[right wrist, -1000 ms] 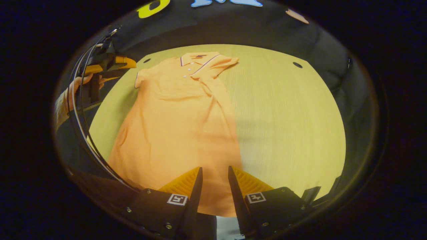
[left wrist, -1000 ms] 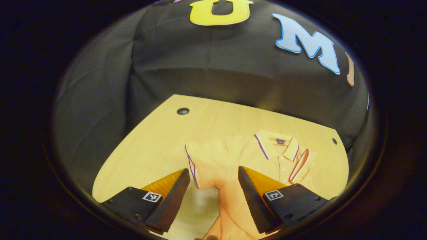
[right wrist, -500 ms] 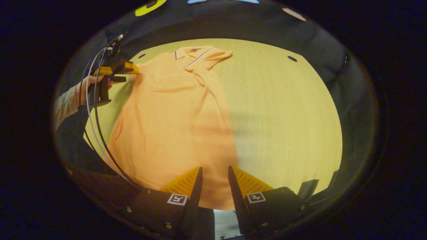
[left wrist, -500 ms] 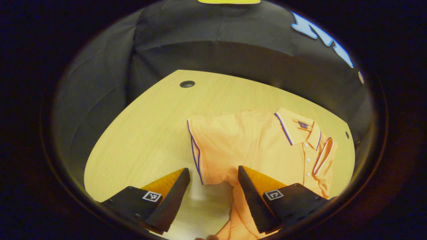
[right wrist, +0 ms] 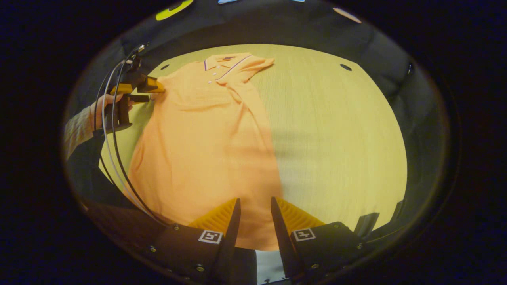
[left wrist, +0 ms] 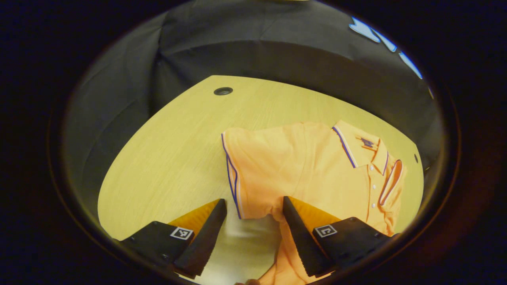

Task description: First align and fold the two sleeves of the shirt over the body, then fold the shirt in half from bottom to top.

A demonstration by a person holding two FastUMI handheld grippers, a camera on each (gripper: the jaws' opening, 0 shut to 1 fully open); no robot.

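Left sleeve next, shirt flat on the table

Nearest, the right gripper (right wrist: 252, 211) hovers at the hem, jaws a narrow gap apart, gripping nothing I can confirm; the left gripper (left wrist: 253, 215) stands wide open over the unfolded sleeve (left wrist: 247, 170), empty. The shirt (right wrist: 206, 142) runs toward 12 o'clock on the table (right wrist: 336, 130), its other sleeve (right wrist: 253, 65) already folded at 1 o'clock by the collar. Pinch the striped cuff edge, I judge, and carry it flat across. No containers here

Recording booth: black cloth wall (left wrist: 245, 47) behind wooden table (left wrist: 174, 150)
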